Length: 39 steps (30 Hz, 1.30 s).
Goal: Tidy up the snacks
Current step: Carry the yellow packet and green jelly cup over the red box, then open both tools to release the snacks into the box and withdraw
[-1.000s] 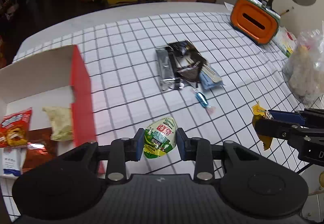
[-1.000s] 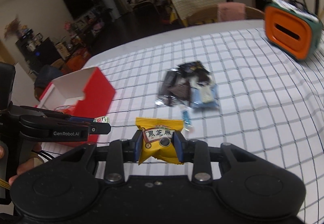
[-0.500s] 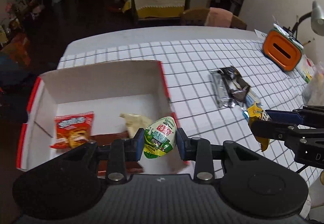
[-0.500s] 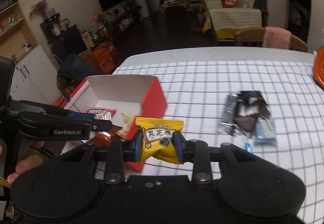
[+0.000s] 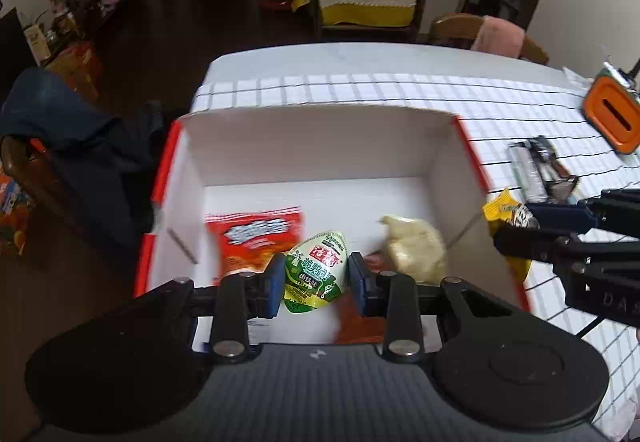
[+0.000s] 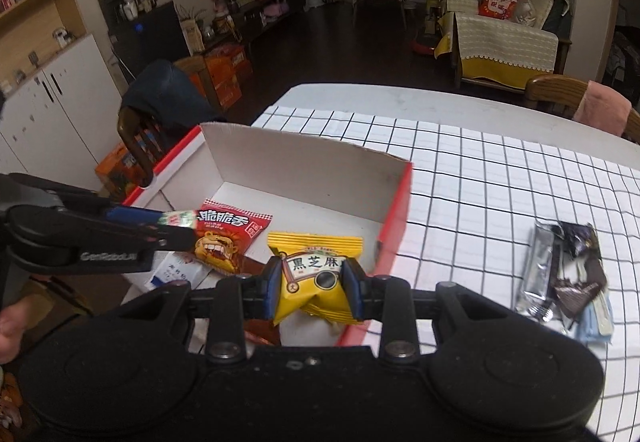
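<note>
My left gripper (image 5: 315,278) is shut on a green and white egg-shaped snack pack (image 5: 315,274), held over the inside of the open red and white box (image 5: 320,138). Inside the box lie a red crisp packet (image 5: 256,238) and a pale yellow packet (image 5: 416,246). My right gripper (image 6: 312,282) is shut on a yellow sesame snack packet (image 6: 316,282), above the box's near right corner (image 6: 394,230). From the right wrist view the left gripper (image 6: 176,228) reaches in from the left above the red packet (image 6: 226,236).
A pile of dark and silver wrapped snacks (image 6: 564,274) lies on the checked tablecloth (image 6: 500,182) right of the box. An orange container (image 5: 612,114) stands at the far right. A chair with a dark jacket (image 6: 164,98) is beyond the table's left edge.
Both grippers swung left from the open tablecloth to the box, each still holding its snack. The box now fills the middle of both views and the snack pile sits far right.
</note>
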### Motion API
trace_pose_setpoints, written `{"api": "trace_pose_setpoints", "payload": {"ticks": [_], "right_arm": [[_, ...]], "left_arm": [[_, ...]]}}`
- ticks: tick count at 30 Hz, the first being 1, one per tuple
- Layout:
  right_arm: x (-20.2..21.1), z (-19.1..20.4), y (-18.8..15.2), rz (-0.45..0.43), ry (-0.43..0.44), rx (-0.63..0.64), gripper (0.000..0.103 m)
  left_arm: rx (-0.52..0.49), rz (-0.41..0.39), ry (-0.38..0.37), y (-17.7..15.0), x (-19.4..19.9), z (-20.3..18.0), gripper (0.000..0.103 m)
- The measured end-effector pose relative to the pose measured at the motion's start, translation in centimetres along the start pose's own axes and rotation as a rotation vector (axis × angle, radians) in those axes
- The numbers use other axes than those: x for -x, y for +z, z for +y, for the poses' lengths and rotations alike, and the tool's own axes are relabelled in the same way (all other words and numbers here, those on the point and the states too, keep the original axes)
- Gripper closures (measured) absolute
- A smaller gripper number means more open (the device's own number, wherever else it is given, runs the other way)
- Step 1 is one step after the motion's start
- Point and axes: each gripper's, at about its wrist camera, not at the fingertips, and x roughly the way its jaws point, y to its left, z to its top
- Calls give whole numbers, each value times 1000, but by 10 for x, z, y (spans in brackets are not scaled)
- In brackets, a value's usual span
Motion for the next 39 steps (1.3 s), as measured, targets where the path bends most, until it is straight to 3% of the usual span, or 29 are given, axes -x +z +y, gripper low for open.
{"api": "trace_pose_setpoints", "payload": {"ticks": [8, 21, 28, 32, 39], "right_arm": [[-49, 24, 13, 55, -24, 57, 72], [-109, 37, 17, 166, -29, 99, 72], [-109, 39, 17, 175, -12, 97, 70], [-105, 38, 17, 180, 8, 85, 64], [-83, 34, 15, 153, 47, 53, 60]], "left_arm": [[0, 56, 31, -2, -24, 35, 71], [-42, 147, 16, -8, -56, 39, 70], [-44, 174, 16, -9, -64, 37, 69], [-35, 173, 7, -10, -62, 37, 68], [-27, 131, -5, -12, -45, 33, 55]]}}
